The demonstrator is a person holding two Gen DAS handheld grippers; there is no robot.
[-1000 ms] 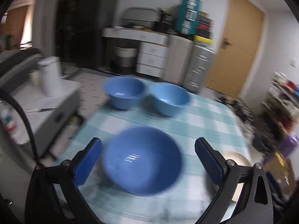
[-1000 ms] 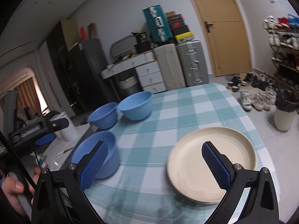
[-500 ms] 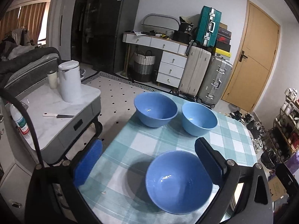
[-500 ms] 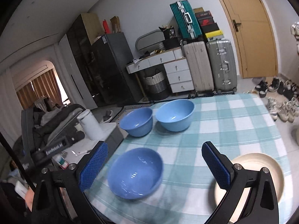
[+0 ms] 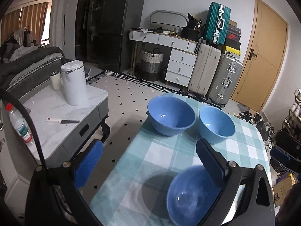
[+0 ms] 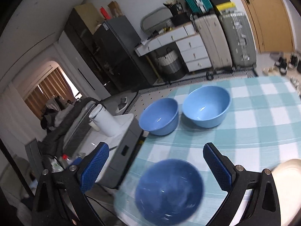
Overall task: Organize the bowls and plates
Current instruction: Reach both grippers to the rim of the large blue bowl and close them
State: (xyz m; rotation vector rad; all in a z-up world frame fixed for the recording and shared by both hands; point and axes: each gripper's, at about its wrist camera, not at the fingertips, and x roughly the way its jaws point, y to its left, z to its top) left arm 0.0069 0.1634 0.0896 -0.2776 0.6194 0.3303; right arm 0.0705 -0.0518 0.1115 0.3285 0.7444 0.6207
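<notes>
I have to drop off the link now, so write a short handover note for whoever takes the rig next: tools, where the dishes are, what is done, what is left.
Left tool: open, empty, raised over the table's left edge.
Right tool: open, empty, above the near bowl.
Three blue bowls sit apart on the checked tablecloth: the near bowl at the front, the far left bowl and the far right bowl side by side at the back. The cream plate lies at the front right.
Done: nothing stacked.
Left: probably nest the bowls and place the plate.
</notes>
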